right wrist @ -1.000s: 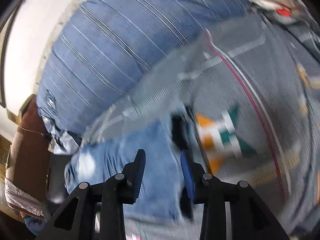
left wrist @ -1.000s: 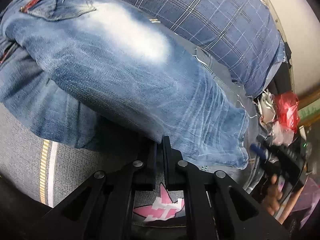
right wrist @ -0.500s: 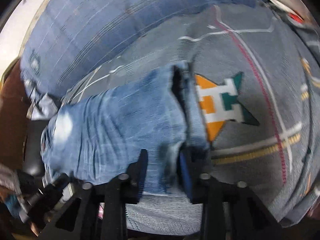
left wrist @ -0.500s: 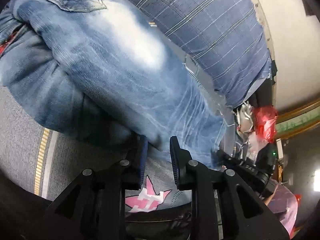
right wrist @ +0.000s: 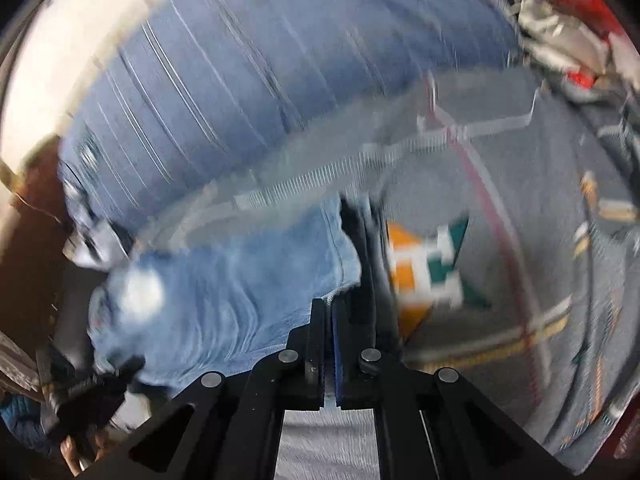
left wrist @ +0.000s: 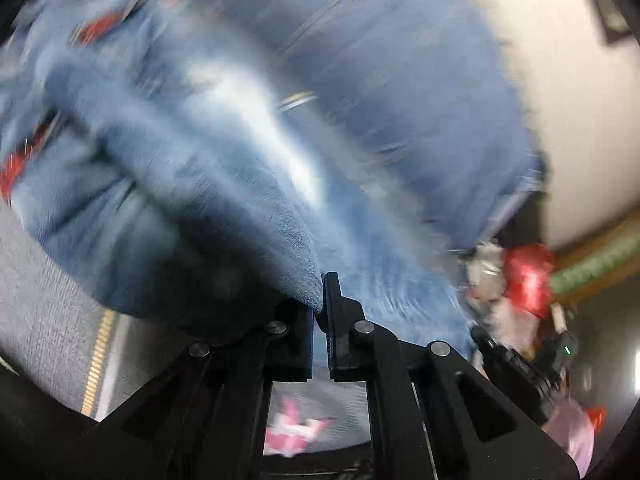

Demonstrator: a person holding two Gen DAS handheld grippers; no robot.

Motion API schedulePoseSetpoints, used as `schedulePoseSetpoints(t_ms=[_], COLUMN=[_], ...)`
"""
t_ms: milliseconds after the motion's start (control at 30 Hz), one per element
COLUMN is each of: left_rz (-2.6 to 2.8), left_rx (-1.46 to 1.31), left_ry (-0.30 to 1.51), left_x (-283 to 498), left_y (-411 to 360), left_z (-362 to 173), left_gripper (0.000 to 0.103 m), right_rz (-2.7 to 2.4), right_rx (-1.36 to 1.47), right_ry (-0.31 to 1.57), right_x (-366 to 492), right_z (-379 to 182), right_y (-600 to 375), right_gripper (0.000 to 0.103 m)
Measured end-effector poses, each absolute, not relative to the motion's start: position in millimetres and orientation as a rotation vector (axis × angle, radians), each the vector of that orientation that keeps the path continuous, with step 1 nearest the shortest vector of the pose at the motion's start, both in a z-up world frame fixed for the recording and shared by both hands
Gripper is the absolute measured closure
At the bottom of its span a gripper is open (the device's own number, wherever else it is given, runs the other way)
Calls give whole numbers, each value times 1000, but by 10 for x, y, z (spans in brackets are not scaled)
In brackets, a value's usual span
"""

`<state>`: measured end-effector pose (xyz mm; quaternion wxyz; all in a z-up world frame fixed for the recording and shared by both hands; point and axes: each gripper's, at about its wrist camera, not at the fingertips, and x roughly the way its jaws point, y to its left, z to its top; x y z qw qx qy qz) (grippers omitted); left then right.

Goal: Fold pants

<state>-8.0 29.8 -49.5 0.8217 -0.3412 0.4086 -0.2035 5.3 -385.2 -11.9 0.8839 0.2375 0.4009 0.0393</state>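
Both grippers pinch the jeans on the grey bedcover

The left gripper (left wrist: 320,312) and right gripper (right wrist: 330,312) (jaws just closed) each clamp a fold of the jeans (left wrist: 192,152), lying beside a blue checked pillow (right wrist: 280,72).

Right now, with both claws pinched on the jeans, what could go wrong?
1. The left claw pinches only a thin fold of the jeans; it may slip out.
2. The right claw grips right at the hem edge, so the layers could separate.
3. Lifted denim might drag the grey patterned cover.

Home bedroom: patterned bedspread (right wrist: 500,320), plaid pillow (right wrist: 280,80).
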Motion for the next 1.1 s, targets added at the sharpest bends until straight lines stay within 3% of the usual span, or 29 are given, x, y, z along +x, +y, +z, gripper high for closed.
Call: schedulePoseSetpoints(t_ms=[100, 200, 267, 400, 433, 500, 533, 567, 700, 800, 900, 967, 1100], left_rz=[-439, -311, -314, -324, -322, -321, -321, -322, -333, -343, -348, -364, -399], left_rx=[-658, -604, -663, -657, -645, -638, -639, -645, -647, -626, -643, -636, -572], left_ry=[882, 1092, 1115, 1087, 1086, 1085, 1086, 1090, 1096, 1090, 1089, 1042, 911], left_x=[-133, 76, 109, 54, 43, 51, 57, 65, 76, 70, 83, 45, -57], left_y=[179, 8, 56, 65, 49, 32, 32, 32, 17, 26, 18, -4, -69], left_z=[-496, -970, -1081, -980, -973, -977, -981, -982, -1001, -983, -966, -873, -633], left_gripper=[99, 99, 100, 100, 100, 100, 100, 100, 100, 100, 100, 100, 99], right_rz=[93, 71, 52, 6, -3, 28, 29, 28, -18, -59, -17, -21, -6], right_rx=[479, 543, 626, 630, 655, 672, 643, 609, 589, 597, 565, 523, 541], right_ry=[762, 878, 1004, 837, 793, 757, 770, 788, 911, 961, 970, 987, 835], right_x=[-35, 151, 289, 145, 126, 201, 344, 495, 984, 1003, 1024, 1068, 927], right_z=[64, -266, -513, -234, -142, 5, 85, 121, -106, -400, -396, -400, -107], right_y=[-3938, -4047, -4124, -4231, -4263, -4246, -4209, -4164, -4056, -4017, -3975, -3927, -4007], right_gripper=[101, 101, 100, 99, 95, 77, 61, 52, 55, 71, 74, 96, 99])
